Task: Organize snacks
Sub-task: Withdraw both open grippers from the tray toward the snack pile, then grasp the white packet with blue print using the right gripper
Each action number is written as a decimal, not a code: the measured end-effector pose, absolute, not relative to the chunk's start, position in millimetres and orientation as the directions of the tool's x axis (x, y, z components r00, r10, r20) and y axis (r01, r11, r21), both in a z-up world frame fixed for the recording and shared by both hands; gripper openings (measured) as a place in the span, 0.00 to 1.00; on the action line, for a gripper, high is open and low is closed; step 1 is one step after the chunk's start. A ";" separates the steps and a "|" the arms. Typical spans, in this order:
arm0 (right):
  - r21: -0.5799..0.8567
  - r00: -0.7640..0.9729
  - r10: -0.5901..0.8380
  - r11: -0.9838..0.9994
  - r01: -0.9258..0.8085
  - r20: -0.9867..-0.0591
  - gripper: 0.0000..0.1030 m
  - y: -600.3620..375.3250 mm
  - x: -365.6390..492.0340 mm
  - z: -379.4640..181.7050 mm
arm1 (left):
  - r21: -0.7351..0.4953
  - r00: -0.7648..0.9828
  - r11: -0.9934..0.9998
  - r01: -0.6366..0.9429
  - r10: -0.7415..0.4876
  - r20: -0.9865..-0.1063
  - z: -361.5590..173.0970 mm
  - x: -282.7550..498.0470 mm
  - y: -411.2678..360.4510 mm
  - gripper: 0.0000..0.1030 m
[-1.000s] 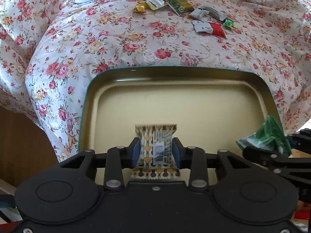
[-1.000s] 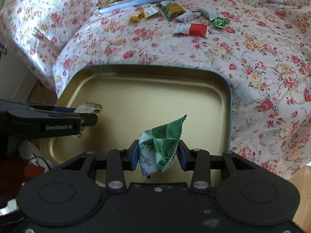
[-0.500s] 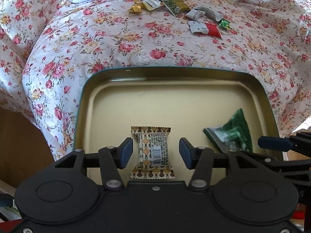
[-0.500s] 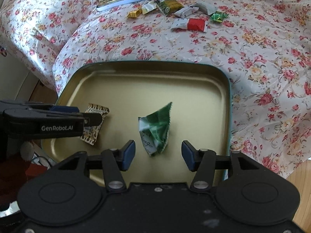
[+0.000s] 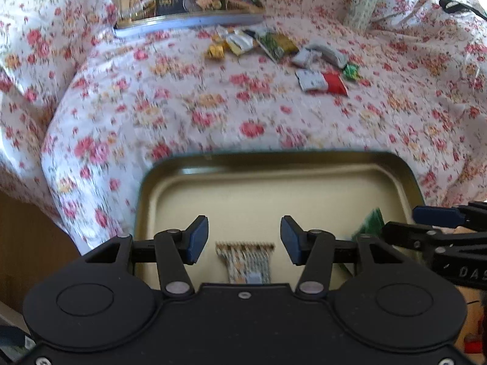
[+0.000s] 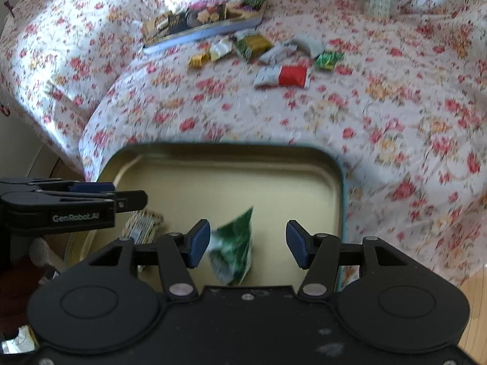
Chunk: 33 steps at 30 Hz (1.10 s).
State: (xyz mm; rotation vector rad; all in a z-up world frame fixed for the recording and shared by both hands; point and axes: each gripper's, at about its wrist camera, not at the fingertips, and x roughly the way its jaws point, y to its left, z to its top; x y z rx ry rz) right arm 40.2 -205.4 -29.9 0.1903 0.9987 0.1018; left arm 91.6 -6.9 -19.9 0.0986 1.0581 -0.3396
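On tray [image 5: 392, 170]: 2 snack pkts, grippers apart.

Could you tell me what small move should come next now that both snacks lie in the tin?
Probably lift both open grippers away toward the loose snacks on the floral cloth: the patterned bar and green packet already lie in the tin.

Left hand-held gripper [image 5: 244, 240] with jaws apart above patterned snack packet [image 5: 247, 261], lying in gold tin tray [image 5: 274, 164], floral cloth [image 5: 213, 106] beyond
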 end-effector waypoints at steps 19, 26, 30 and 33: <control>0.065 0.727 0.019 0.997 0.035 -0.686 0.62 -254.8 143.9 -29.5 | -0.017 0.573 0.957 0.288 -0.186 -0.798 -18.0 200.5 -6.1 0.59; 0.037 0.761 -0.003 0.999 0.036 -0.649 0.65 -261.6 184.7 -36.7 | 0.009 0.676 0.961 0.276 -0.188 -0.712 -19.1 243.6 -27.6 0.59; 0.041 0.772 -0.001 0.999 0.035 -0.636 0.67 -262.4 203.8 -38.6 | 0.009 0.705 0.953 0.303 -0.218 -0.675 -24.5 263.9 -40.4 0.59; 0.037 0.781 0.003 0.999 0.025 -0.625 0.69 -261.2 214.4 -38.6 | 0.019 0.723 0.948 0.317 -0.229 -0.652 -31.0 276.2 -50.2 0.62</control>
